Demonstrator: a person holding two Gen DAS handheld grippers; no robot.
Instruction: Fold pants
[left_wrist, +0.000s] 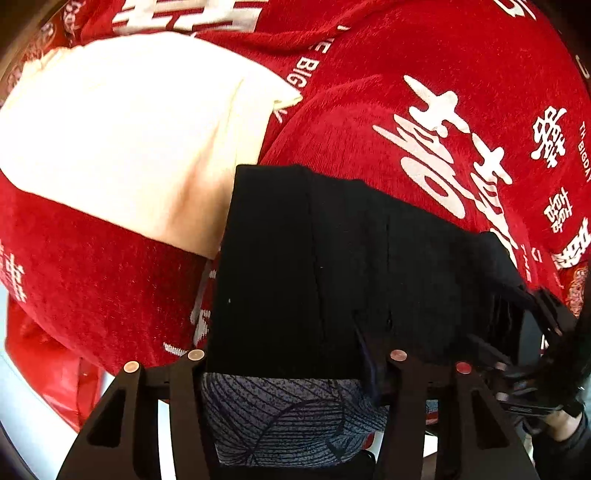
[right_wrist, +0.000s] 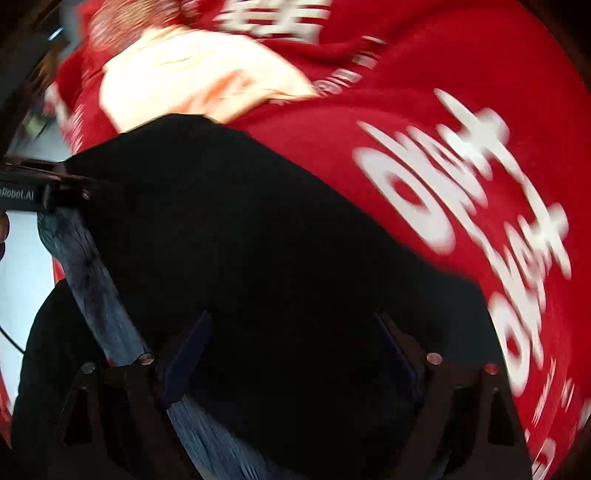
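Black pants (left_wrist: 295, 240) lie folded on a red blanket (left_wrist: 424, 74) printed with white characters. A bunch of them, showing a grey patterned side (left_wrist: 280, 417), fills the gap between the fingers of my left gripper (left_wrist: 284, 343), which is shut on it. My right gripper (left_wrist: 535, 332) shows at the right edge of the left wrist view. The right wrist view is blurred: my right gripper (right_wrist: 291, 317) stands open just over the black pants (right_wrist: 277, 221), its blue pads (right_wrist: 192, 347) wide apart. At that view's left edge my left gripper (right_wrist: 37, 194) holds a grey strip (right_wrist: 85, 273) of the pants.
A cream cloth (left_wrist: 129, 129) lies on the blanket beyond the pants, also seen as the cream cloth (right_wrist: 192, 81) at upper left. The red blanket (right_wrist: 461, 92) spreads to the right. A pale surface (left_wrist: 22, 387) shows past the blanket's left edge. A hand (left_wrist: 561, 424) grips the right tool.
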